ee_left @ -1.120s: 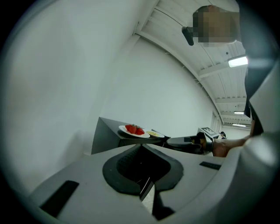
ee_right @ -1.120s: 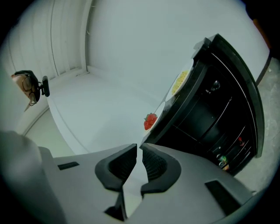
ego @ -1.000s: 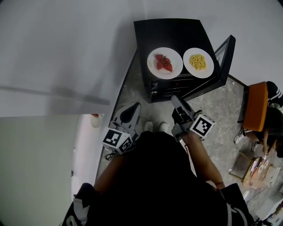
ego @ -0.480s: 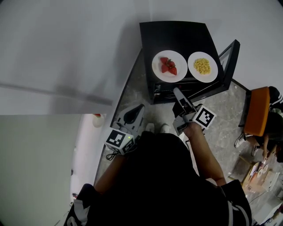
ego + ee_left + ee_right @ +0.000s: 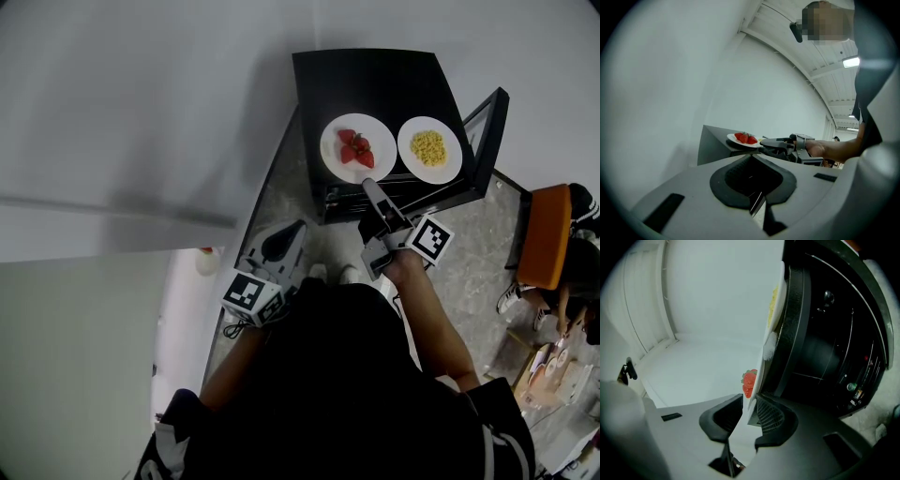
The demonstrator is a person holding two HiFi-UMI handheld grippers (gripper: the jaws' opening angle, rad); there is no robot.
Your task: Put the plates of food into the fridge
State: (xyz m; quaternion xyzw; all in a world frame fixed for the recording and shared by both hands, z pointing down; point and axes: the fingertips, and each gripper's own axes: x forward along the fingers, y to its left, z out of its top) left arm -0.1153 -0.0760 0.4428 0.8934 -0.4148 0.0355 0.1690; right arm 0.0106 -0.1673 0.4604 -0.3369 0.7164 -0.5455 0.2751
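A black mini fridge (image 5: 366, 80) stands against the wall with its door (image 5: 488, 120) swung open. On its top sit two white plates: strawberries (image 5: 354, 150) on the left, corn (image 5: 429, 150) on the right. My right gripper (image 5: 369, 188) reaches the strawberry plate's near rim. In the right gripper view that rim (image 5: 758, 376) stands between the parted jaws of the right gripper (image 5: 749, 403), close to one pad and clear of the other. The corn plate (image 5: 775, 301) shows beyond. My left gripper (image 5: 281, 242) hangs back, low and to the left, shut and empty (image 5: 752, 164).
The fridge's dark inside (image 5: 825, 348) with wire shelves lies open below the plates. An orange chair (image 5: 545, 225) and a seated person (image 5: 583, 202) are at the right. Boxes (image 5: 539, 361) lie on the grey stone floor (image 5: 469, 253). A white wall runs along the left.
My right gripper has moved forward and up to the strawberry plate's rim. The left gripper has hardly moved.
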